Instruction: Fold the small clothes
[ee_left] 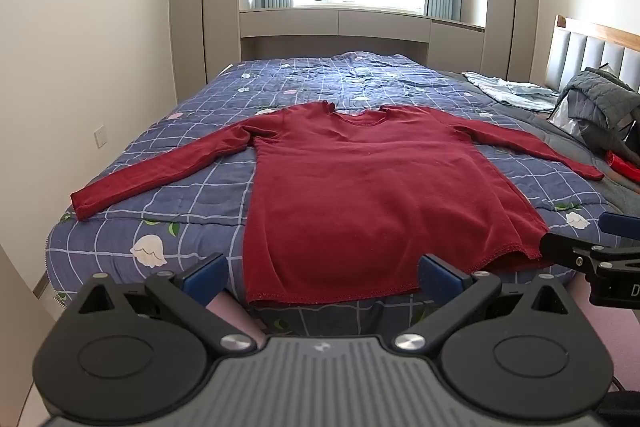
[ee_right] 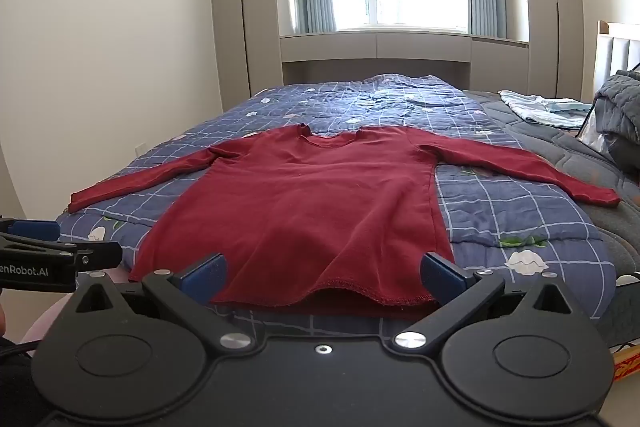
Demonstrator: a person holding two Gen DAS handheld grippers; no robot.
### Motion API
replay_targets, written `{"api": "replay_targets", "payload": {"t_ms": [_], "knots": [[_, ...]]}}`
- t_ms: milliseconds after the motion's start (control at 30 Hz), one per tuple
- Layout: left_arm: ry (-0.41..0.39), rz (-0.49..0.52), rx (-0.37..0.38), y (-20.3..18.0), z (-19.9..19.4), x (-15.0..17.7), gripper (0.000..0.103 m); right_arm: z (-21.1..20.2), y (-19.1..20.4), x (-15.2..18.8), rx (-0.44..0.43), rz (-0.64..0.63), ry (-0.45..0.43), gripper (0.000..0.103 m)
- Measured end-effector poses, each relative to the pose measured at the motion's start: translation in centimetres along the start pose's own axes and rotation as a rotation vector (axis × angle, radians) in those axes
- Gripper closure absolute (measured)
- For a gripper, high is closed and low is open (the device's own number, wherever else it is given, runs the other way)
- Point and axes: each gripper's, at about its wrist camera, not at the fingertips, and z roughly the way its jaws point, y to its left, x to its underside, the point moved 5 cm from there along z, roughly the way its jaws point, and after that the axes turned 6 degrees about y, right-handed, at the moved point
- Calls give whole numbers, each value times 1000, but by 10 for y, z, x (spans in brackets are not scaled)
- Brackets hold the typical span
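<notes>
A dark red long-sleeved shirt lies flat on the bed, collar far, both sleeves spread out to the sides, hem hanging slightly over the near edge. It also shows in the right wrist view. My left gripper is open and empty, just in front of the left part of the hem. My right gripper is open and empty, in front of the right part of the hem. Each gripper shows at the edge of the other's view: the right gripper, the left gripper.
The bed carries a blue checked quilt. A grey jacket and light blue clothes lie by the headboard at the right. A red item lies at the right edge. A wall stands left, cabinets and a window at the back.
</notes>
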Motion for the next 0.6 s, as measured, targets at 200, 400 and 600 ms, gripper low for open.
{"api": "replay_targets", "payload": {"t_ms": [200,400,600], "knots": [[0,0,-1,0,0,0,0,1,3,-1,1,-3,3,0],[2,-2,-2,0,0,0,0,2,1,0,2,1,3,0],[4,-3,-3,0,3,0,0,2,0,-1,2,1,4,0]]}}
